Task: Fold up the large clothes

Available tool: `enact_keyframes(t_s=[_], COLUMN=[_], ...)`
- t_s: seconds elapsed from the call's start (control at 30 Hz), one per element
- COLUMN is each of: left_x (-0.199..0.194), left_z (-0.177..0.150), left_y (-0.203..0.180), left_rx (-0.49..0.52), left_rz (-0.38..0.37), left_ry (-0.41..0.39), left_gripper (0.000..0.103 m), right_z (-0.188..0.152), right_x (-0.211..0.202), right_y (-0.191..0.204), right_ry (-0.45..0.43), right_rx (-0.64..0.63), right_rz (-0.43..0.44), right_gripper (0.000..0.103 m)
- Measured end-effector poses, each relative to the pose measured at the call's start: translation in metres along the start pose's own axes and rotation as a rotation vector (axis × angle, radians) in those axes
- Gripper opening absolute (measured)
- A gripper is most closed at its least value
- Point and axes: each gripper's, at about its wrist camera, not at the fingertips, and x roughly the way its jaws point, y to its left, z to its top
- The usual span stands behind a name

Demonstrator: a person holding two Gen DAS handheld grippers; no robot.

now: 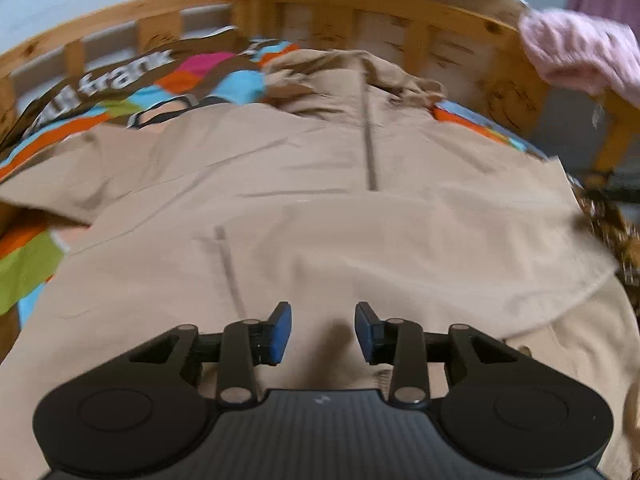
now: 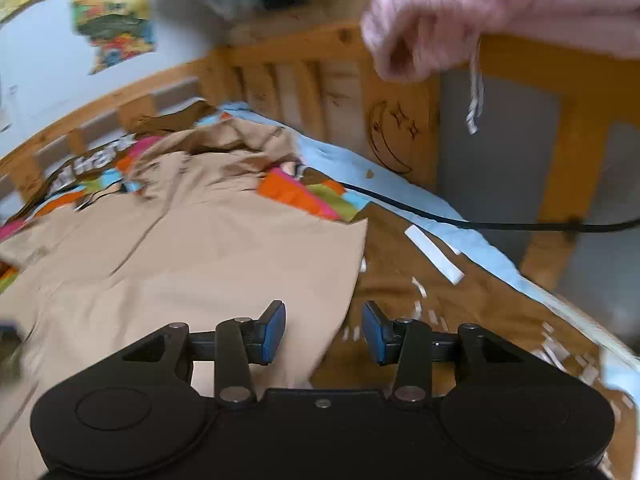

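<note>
Wooden bed frame [image 1: 360, 4], patterned duvet [image 1: 224, 76], tan jacket [image 1: 320, 220], black cable [image 2: 440, 218]

Left hand-held gripper [image 1: 323, 334] open, empty, above tan jacket [image 1: 320, 216] spread on colourful bedspread [image 1: 160, 80]; wooden bed rail [image 1: 360, 12] behind.

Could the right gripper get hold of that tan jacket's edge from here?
Probably yes: the right gripper stands open, empty, right above the tan jacket's side edge on the bedspread, and nothing lies between them.
</note>
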Motion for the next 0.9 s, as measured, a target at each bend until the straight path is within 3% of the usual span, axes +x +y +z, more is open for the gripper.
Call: enact_keyframes(t_s=[0.03, 0.07, 0.13, 0.23, 0.37, 0.47, 0.53, 0.57, 0.63, 0.8, 0.9], left_x=[0.005, 0.012, 0.025, 0.032, 0.037, 0.024, 0.011, 0.004, -0.009, -0.039, -0.069], left_z=[-0.001, -0.002, -0.004, -0.004, -0.002, 0.000, -0.002, -0.004, -0.009, -0.020, -0.023], left_y=[-0.005, -0.009, -0.013, -0.013, -0.019, -0.011, -0.001, 0.006, 0.018, 0.067, 0.114], left_rx=[0.014, 0.025, 0.038, 0.034, 0.042, -0.009, -0.041, -0.062, -0.107, -0.261, -0.316], left_rz=[0.003, 0.013, 0.042, 0.023, 0.029, 0.008, -0.006, -0.005, 0.011, 0.136, 0.255], left_ry=[0.013, 0.033, 0.073, 0.070, 0.072, 0.069, 0.047, 0.031, 0.001, -0.046, -0.089], left_gripper=[0.039, 0.039, 0.039, 0.039, 0.041, 0.043, 0.053, 0.061, 0.068, 0.076, 0.086], right_z=[0.005, 0.009, 0.015, 0.020, 0.008, -0.009, -0.026, -0.037, -0.059, -0.106, -0.101], right_x=[0.009, 0.020, 0.022, 0.007, 0.028, -0.003, -0.035, -0.050, -0.063, -0.042, -0.059], right_y=[-0.005, -0.006, -0.003, 0.005, -0.003, -0.010, -0.002, 0.005, 0.021, 0.042, 0.048], right_ry=[0.019, 0.046, 0.019, -0.117, -0.047, -0.053, -0.095, -0.106, -0.101, 0.030, -0.015], right_rx=[0.029, 0.053, 0.024, -0.104, -0.117, -0.044, -0.108, -0.146, -0.208, -0.324, -0.305], right_rz=[0.004, 0.011, 0.000, -0.037, -0.089, -0.044, -0.044, -0.034, -0.013, -0.061, -0.069], right_gripper=[0.032, 0.000, 0.000, 0.000, 0.001, 0.008, 0.017, 0.019, 0.020, 0.025, 0.027])
